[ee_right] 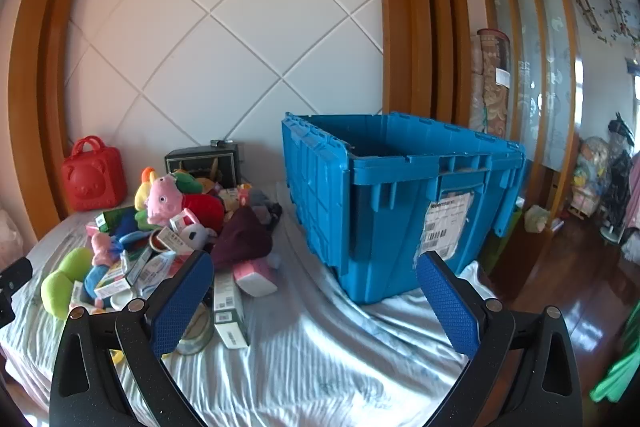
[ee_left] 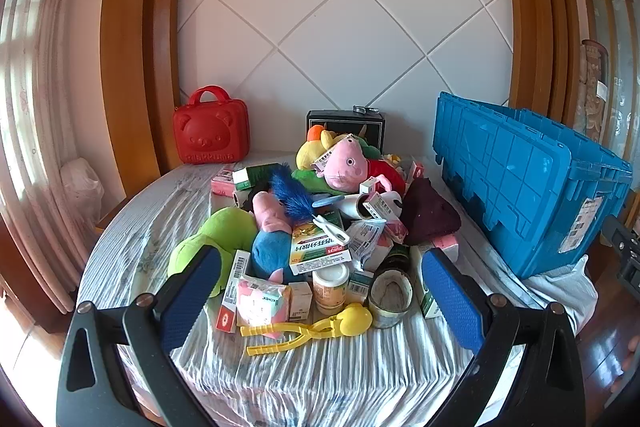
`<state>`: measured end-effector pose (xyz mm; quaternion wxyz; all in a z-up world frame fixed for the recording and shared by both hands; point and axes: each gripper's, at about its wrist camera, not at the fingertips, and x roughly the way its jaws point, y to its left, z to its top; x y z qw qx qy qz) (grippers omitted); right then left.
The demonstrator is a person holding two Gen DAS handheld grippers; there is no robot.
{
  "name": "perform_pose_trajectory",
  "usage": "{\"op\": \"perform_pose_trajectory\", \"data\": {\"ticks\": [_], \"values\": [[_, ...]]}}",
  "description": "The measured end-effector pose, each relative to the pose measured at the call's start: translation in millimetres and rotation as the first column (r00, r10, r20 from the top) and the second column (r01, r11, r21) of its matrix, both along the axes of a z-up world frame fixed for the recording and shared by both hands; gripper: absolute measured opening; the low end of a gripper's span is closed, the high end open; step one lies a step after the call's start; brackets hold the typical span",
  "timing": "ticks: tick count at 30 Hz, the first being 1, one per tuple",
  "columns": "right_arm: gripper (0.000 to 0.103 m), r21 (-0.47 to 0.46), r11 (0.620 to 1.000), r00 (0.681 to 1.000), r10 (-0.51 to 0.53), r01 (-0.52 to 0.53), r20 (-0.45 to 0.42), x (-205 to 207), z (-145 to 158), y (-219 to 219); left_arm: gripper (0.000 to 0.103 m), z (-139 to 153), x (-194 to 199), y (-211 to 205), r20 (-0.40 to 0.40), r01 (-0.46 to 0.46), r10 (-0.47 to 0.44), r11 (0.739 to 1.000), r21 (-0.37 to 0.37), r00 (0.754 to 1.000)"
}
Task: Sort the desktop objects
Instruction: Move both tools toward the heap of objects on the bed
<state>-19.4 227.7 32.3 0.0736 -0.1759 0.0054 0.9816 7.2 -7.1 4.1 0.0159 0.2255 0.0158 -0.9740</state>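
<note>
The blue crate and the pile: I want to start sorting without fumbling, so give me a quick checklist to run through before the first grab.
1. Left gripper open and empty: ok, jaws wide apart, nothing between them.
2. Right gripper open and empty: ok.
3. Blue crate open on top: ok, no lid across the opening.
4. Room inside the crate: cannot tell, its interior is hidden in both views.
5. An easy first item: ok, the yellow plastic tongs lie at the near edge of the pile, nothing on top.
6. Pink pig plush free to lift: ok, it sits on top.
</note>
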Motion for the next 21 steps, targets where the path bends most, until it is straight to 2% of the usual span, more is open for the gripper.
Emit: {"op": "perform_pose_trajectory", "data": {"ticks": [8,21], "values": [[0.103,-0.001,1.000,1.000,-0.002,0.002,0.007,-1.3,0.6,1.7,0.102,2.4,0.9,-4.4,-0.012,-0.013,0.013,1.000,-0.001,1.000],[0.103,0.021,1.000,0.999,0.010,-0.011,0.031,-8.2,-4.0,-1.7,0.102,-2.1,-4.9,-16.1,0.012,-0.047,0.047,0.999,-0.002,0.999]]}}
